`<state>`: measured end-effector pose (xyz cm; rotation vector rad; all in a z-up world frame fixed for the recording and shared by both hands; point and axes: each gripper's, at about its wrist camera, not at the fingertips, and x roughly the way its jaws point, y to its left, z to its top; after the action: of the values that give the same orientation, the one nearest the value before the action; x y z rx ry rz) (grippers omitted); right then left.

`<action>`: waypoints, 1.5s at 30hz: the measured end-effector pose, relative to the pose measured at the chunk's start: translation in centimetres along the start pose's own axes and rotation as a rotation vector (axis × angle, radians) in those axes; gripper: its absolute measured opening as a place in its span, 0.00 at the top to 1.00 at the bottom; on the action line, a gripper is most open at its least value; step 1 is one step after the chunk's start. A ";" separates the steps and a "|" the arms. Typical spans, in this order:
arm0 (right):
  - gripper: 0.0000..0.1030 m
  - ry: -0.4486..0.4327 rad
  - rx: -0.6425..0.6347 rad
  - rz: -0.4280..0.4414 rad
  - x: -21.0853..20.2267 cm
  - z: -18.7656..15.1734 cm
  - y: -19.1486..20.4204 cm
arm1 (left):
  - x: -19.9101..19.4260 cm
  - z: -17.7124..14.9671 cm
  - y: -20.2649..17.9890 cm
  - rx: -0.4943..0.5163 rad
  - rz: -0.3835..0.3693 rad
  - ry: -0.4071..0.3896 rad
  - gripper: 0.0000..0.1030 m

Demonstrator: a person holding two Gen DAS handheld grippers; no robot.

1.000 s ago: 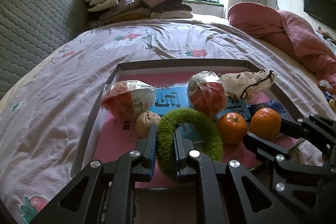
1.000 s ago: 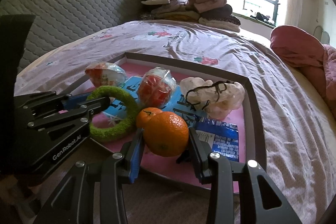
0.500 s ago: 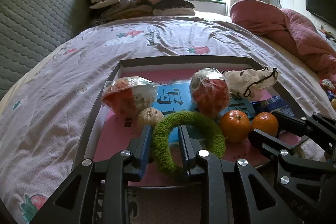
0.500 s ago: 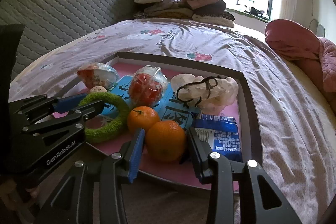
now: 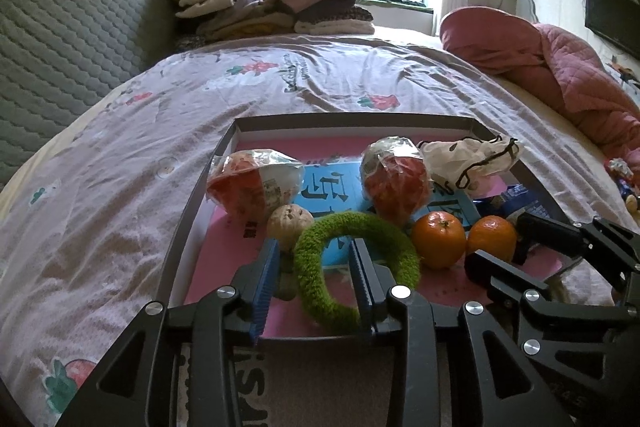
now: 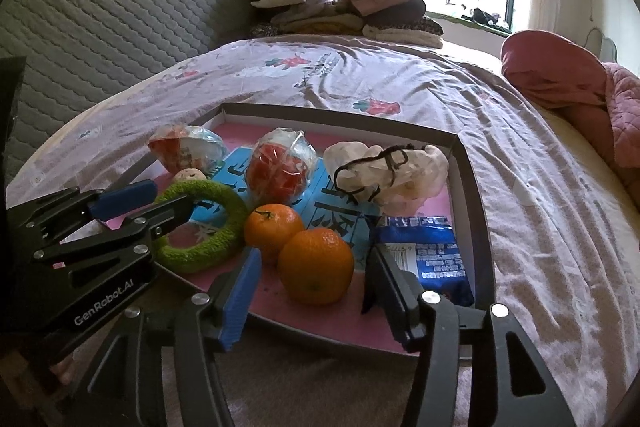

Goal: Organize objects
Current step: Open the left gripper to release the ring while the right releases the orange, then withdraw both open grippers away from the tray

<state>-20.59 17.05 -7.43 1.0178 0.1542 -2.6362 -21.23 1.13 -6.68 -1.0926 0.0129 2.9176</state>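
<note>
Oranges and green ring lie between both opening claws, released.

Items I see in the shallow pink-floored tray on the bed: green fuzzy ring, lying flat, near edge; two oranges side by side, touching; two plastic-wrapped red fruits; walnut; crumpled white bag; blue snack packet.

Each black claw has blue ribbed pads, silver screws, and apparently "GenRobot.AI" lettering on the left claw.
</note>
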 end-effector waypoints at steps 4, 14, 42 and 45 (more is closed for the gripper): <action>0.43 -0.006 0.003 -0.005 -0.4 0.1 0.0 | -0.5 0.0 0.0 -0.007 -0.005 -0.002 0.61; 0.42 -0.029 0.010 -0.008 -1.5 0.7 -0.1 | -1.7 0.1 0.0 -0.015 0.002 -0.010 0.51; 0.41 -0.100 0.034 -0.001 -5.1 1.4 -0.3 | -6.1 1.0 -0.5 -0.005 0.047 -0.050 0.30; 0.41 -0.112 0.034 0.001 -5.6 1.6 -0.2 | -6.8 1.1 -0.5 -0.007 0.052 -0.062 0.29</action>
<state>-17.75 18.24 -2.54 0.8777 0.0844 -2.6951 -16.82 1.48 -1.34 -1.0167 0.0301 2.9982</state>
